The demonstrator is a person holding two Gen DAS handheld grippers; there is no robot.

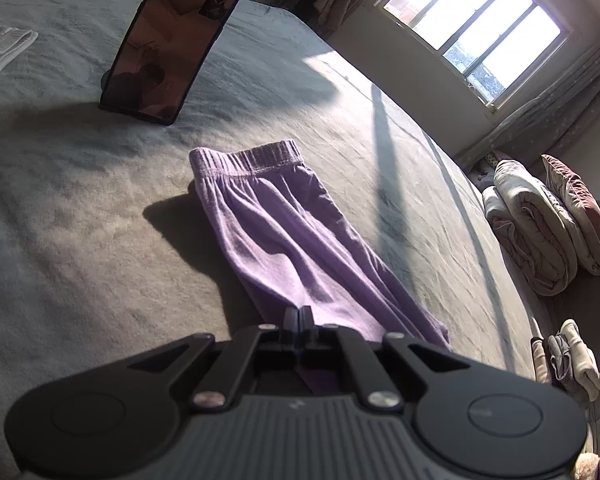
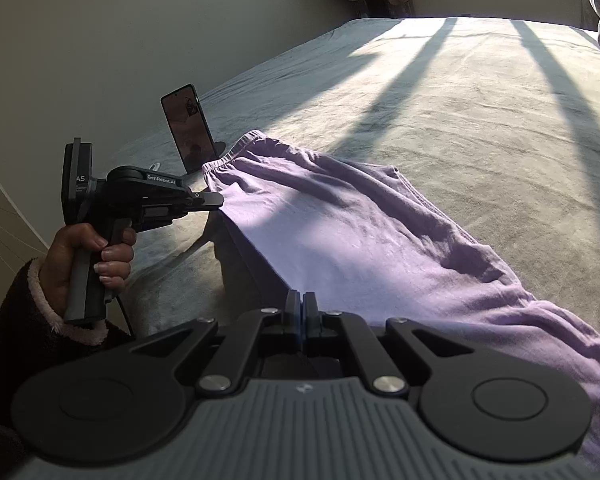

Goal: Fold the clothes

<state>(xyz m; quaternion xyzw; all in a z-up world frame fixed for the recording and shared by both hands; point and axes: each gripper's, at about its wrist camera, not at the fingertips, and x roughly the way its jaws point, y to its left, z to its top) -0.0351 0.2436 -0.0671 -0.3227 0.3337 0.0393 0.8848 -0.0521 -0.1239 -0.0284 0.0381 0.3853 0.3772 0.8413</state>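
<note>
Left wrist view alone: window (image 1: 476,28), perhaps quilts (image 1: 536,224)

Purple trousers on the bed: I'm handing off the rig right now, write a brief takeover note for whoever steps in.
Left hand-held gripper: shut on the near edge of the purple trousers, close to the waistband.
Right hand-held gripper: shut on the same edge, further toward the legs.
Trousers lie lengthwise on the bed, near edge lifted. A phone stands beyond the waistband.
Done: both grips.
Left: fold, set with the folded pile.

Soft matt purple trousers (image 2: 360,236); seemingly fleecy bedcover (image 2: 480,112).
</note>
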